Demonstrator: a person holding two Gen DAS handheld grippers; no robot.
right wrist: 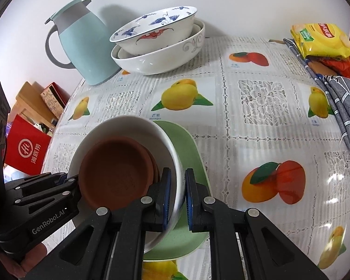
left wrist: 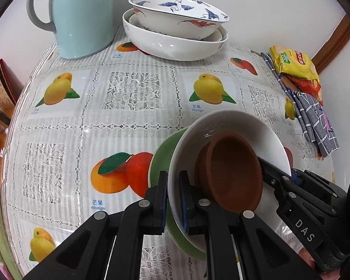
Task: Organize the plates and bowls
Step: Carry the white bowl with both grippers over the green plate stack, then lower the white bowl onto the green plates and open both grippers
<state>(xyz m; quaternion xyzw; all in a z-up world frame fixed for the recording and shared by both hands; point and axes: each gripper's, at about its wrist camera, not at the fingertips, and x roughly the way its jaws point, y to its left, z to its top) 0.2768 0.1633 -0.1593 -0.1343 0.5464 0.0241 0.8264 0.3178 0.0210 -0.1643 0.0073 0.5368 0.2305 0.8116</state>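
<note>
A white bowl (left wrist: 235, 126) holds a brown clay dish (left wrist: 233, 175) and stands on a green plate (left wrist: 163, 156). My left gripper (left wrist: 173, 200) is shut on the white bowl's left rim, one finger inside and one outside. My right gripper (right wrist: 177, 198) is shut on the same white bowl (right wrist: 128, 126) at its right rim, above the green plate (right wrist: 189, 144); the brown dish (right wrist: 114, 175) lies inside. At the back, a blue-patterned bowl (left wrist: 177, 11) sits tilted inside a larger white bowl (left wrist: 175, 46); both show in the right wrist view (right wrist: 156, 32).
A light blue jug (left wrist: 81, 16) stands left of the stacked bowls. Yellow snack packets (left wrist: 294, 63) and a grey checked cloth (left wrist: 315, 121) lie at the table's right edge. A fruit-print tablecloth (left wrist: 128, 93) covers the table. Red boxes (right wrist: 28, 151) sit beyond the left edge.
</note>
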